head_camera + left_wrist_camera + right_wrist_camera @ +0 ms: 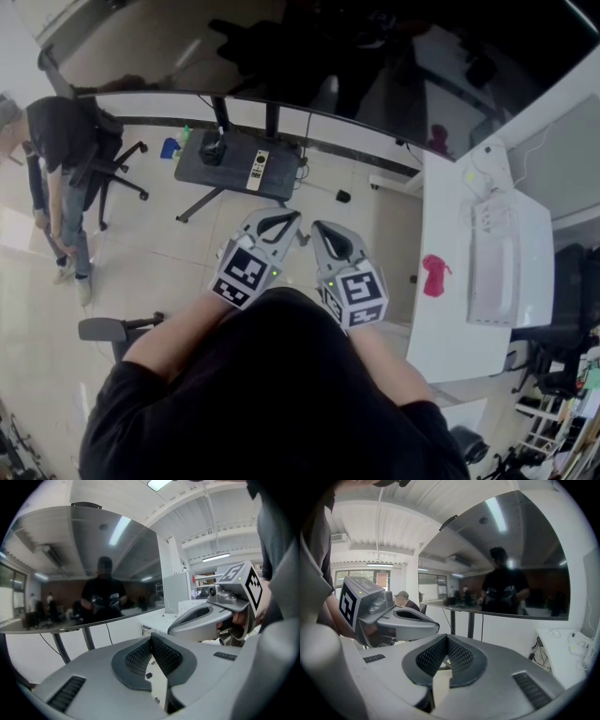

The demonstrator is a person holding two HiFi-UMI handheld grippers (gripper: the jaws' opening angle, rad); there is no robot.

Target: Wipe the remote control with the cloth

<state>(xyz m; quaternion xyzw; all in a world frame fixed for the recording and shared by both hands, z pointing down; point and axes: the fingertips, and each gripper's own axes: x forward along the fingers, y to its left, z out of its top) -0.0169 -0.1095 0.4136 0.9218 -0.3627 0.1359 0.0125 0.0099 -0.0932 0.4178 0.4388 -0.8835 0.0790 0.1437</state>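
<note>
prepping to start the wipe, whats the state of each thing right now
left tool, shut, empty
right tool, shut, empty
remote control, lying flat on the dark shelf, untouched
big screen, dark, only reflections
pink crumpled thing, lying on the white desk, untouched

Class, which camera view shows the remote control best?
The head view: the white remote control lies in plain sight on the dark stand base below the big screen. Both gripper views look at the screen and its legs, so neither shows the remote.
</note>
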